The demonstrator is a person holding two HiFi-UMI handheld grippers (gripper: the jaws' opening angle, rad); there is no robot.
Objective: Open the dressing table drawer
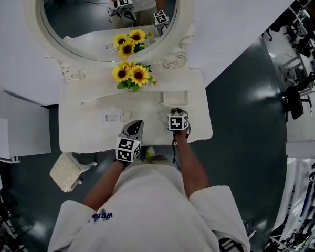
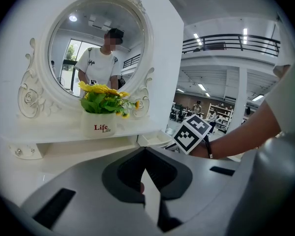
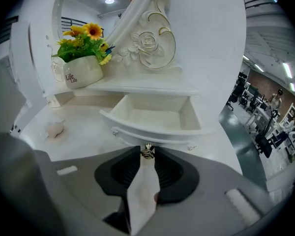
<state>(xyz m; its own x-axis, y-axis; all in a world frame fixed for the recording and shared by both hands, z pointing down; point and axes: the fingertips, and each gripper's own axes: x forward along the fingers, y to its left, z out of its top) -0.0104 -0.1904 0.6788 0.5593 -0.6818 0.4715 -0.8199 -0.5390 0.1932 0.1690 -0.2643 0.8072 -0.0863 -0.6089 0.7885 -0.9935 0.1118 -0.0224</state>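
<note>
Drawer (image 3: 154,132) stands open, slid out from under the little shelf on the white desk (image 1: 79,134). In the head view it sits at about 2 o'clock from the middle of the desktop, and its inside shows bare white. The right claw (image 3: 147,150) is right on it, jaws pinched onto the small gold knob (image 3: 147,152) at the centre of the drawer front. That knob is dead ahead at 12 o'clock in the right gripper view.

Over to the left claw (image 2: 145,149): in the head view it hangs above the near edge of the desk, at 7 o'clock from the right one. Its jaws are pressed together with nothing between them.

On the shelf, at 10 o'clock from the drawer, stands a white pot of sunflowers (image 3: 82,72) with "Life" printed on it. The oval mirror (image 1: 34,9) rises behind it at the desk's 12 o'clock. A small pale lump (image 3: 54,128) lies on the desktop at 9 o'clock from the drawer; what it is, I can't make out. Down on the floor, a white stool (image 1: 67,172) sits at the desk's 7 o'clock corner.
</note>
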